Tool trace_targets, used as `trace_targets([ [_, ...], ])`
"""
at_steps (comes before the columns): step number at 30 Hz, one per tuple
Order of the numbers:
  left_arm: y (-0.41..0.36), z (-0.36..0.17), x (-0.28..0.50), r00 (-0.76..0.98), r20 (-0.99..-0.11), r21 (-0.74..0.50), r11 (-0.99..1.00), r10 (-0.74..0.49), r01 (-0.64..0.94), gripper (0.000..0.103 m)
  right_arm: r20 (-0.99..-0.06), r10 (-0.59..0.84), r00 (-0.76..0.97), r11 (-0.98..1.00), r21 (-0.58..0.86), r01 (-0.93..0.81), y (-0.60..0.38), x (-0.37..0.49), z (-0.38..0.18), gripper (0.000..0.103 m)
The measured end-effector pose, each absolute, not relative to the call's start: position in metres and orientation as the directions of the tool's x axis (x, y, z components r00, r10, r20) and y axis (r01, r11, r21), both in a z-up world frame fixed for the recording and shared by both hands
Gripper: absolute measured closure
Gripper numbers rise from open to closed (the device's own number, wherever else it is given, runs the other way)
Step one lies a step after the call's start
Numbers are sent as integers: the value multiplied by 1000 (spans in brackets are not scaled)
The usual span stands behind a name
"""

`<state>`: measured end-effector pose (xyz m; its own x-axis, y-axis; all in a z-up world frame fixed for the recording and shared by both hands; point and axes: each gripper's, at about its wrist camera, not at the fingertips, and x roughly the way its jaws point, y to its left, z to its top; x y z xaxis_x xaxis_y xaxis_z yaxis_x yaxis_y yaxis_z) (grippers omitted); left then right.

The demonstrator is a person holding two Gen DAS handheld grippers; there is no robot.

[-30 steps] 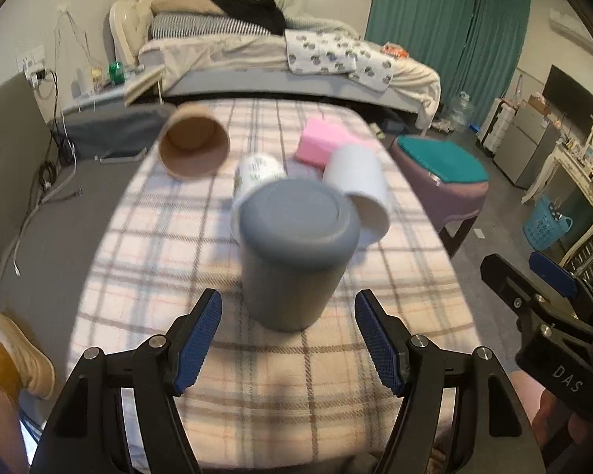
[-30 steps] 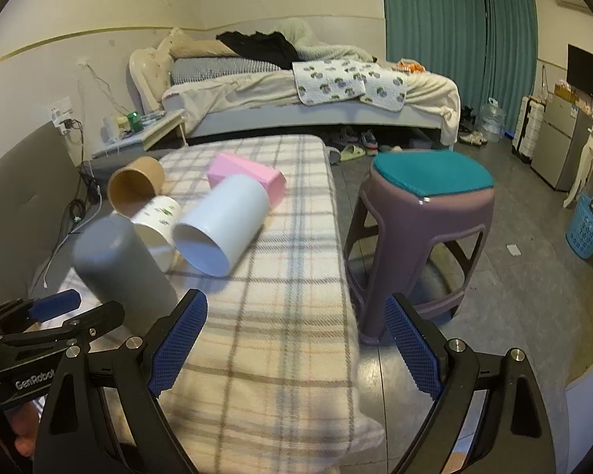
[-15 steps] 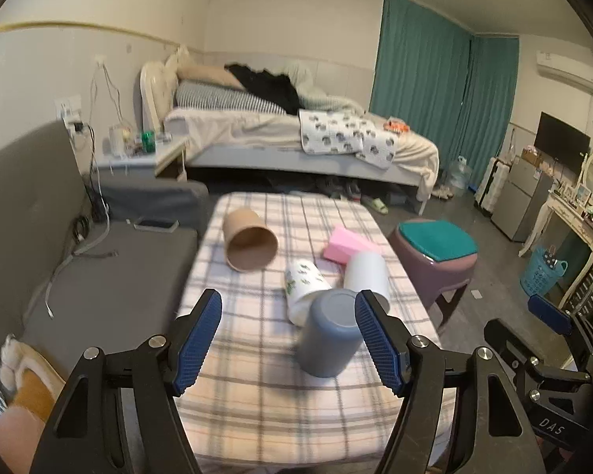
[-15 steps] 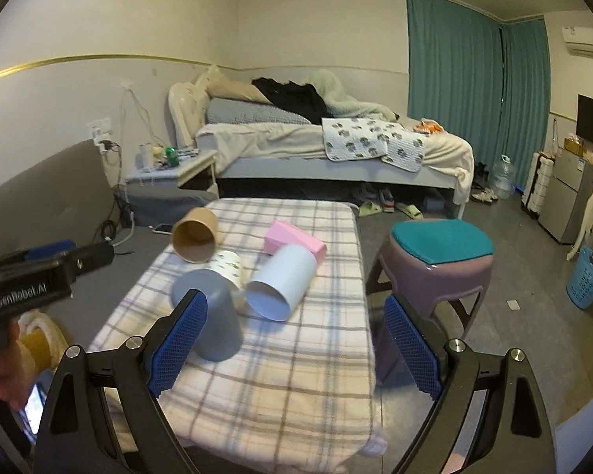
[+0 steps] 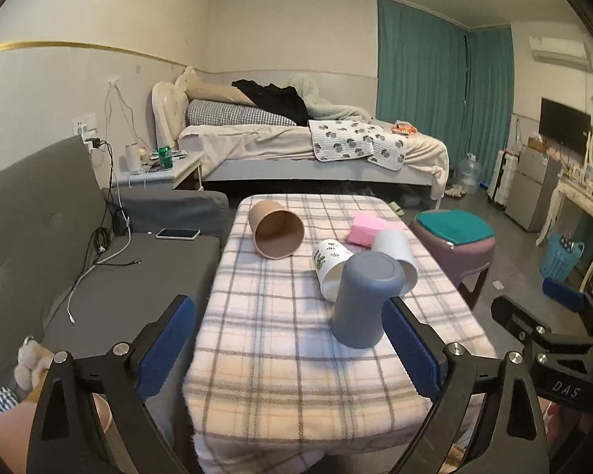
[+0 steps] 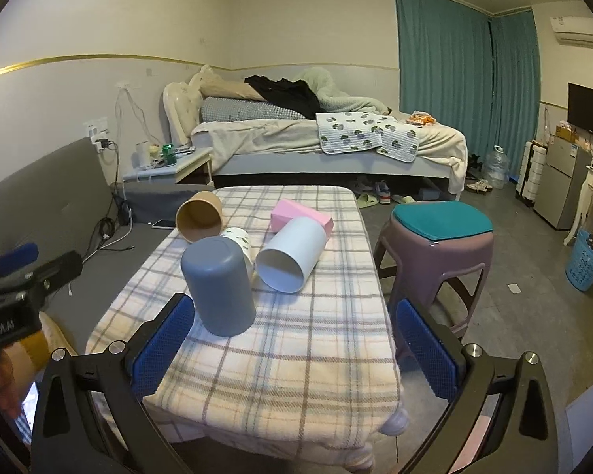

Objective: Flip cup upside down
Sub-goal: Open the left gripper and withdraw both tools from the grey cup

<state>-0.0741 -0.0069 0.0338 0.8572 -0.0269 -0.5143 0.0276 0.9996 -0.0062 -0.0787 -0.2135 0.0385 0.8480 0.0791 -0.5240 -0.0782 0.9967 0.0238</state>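
Observation:
A grey cup (image 5: 361,300) stands upside down on the plaid-covered table (image 5: 272,316), base up; it also shows in the right wrist view (image 6: 219,285). My left gripper (image 5: 288,349) is open and empty, pulled back above the table's near edge, apart from the cup. My right gripper (image 6: 292,343) is open and empty, over the table's near end. The right gripper's body (image 5: 549,339) shows at the right of the left wrist view.
Behind the grey cup lie a brown paper cup (image 5: 276,229), a white printed cup (image 5: 330,266), a white cup (image 6: 290,254) and a pink block (image 6: 300,215), all on their sides. A purple stool (image 6: 439,237) stands right of the table, a grey sofa (image 5: 51,237) left.
Both grippers have drawn back and up from the table. The grey cup, close between the left fingers a second ago, now stands farther off, untouched.

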Motion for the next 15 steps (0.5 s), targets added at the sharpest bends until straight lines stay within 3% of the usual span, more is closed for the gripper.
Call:
trace_targets([
  [15, -7, 28, -71, 838, -546, 3, 1000, -22, 29, 5, -527, 75, 847, 997, 21, -75, -212, -81, 34, 0],
])
